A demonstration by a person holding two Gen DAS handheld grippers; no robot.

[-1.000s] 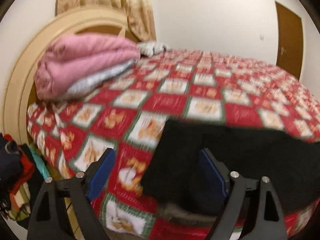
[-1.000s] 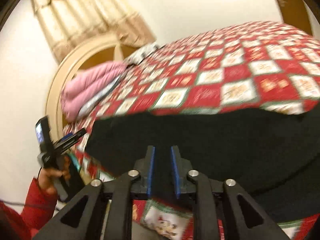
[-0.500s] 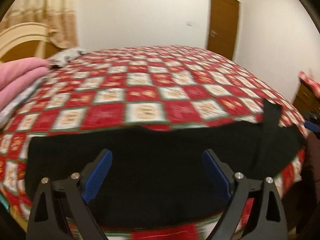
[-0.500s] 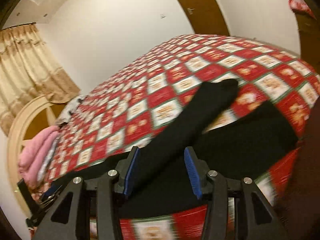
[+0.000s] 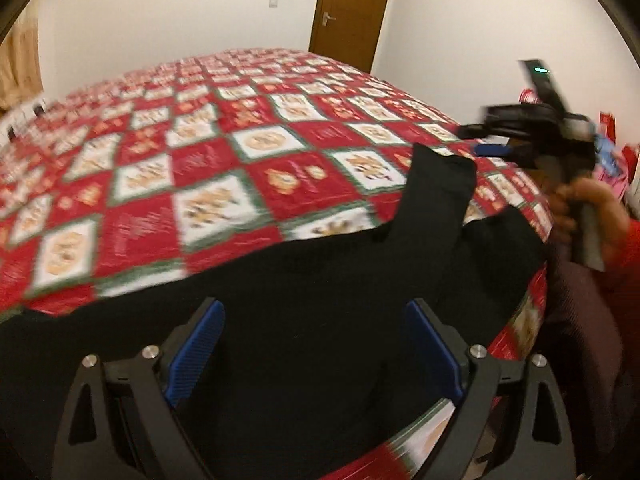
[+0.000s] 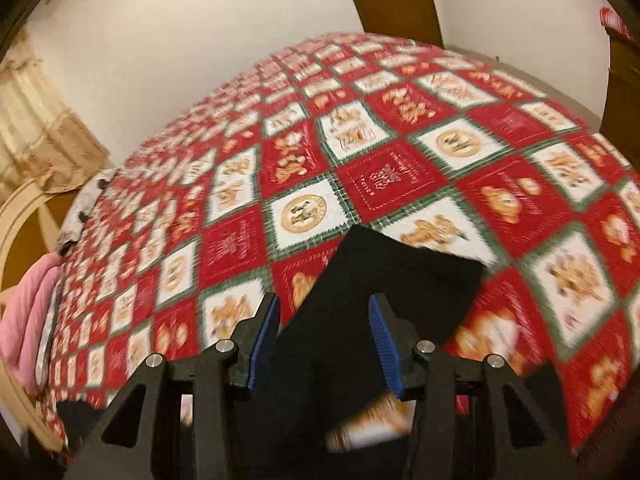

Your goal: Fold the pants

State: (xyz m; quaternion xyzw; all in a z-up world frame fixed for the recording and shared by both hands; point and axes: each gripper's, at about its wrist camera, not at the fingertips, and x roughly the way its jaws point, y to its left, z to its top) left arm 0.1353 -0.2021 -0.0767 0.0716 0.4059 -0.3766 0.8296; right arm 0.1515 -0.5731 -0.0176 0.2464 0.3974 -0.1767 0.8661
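Black pants (image 5: pixel 304 304) lie along the near edge of a bed with a red, white and green quilt (image 5: pixel 224 152). One leg (image 5: pixel 440 192) angles up onto the quilt at the right. My left gripper (image 5: pixel 316 344) is open and empty over the pants' middle. My right gripper (image 6: pixel 324 340) is open, its blue pads either side of the angled leg (image 6: pixel 384 280), not closed on it. In the left wrist view the right gripper (image 5: pixel 520 136) shows at the right, above the leg end.
A brown door (image 5: pixel 352 8) stands behind the bed. Pink folded bedding (image 6: pixel 24 320) and a cream headboard (image 6: pixel 24 216) sit at the bed's left end. Red items (image 5: pixel 612 136) lie at the far right, past the bed's corner.
Both views have swung right along the bed, away from the headboard. My right gripper has gone from nearly shut to open. One pant leg now lies angled up on the quilt.
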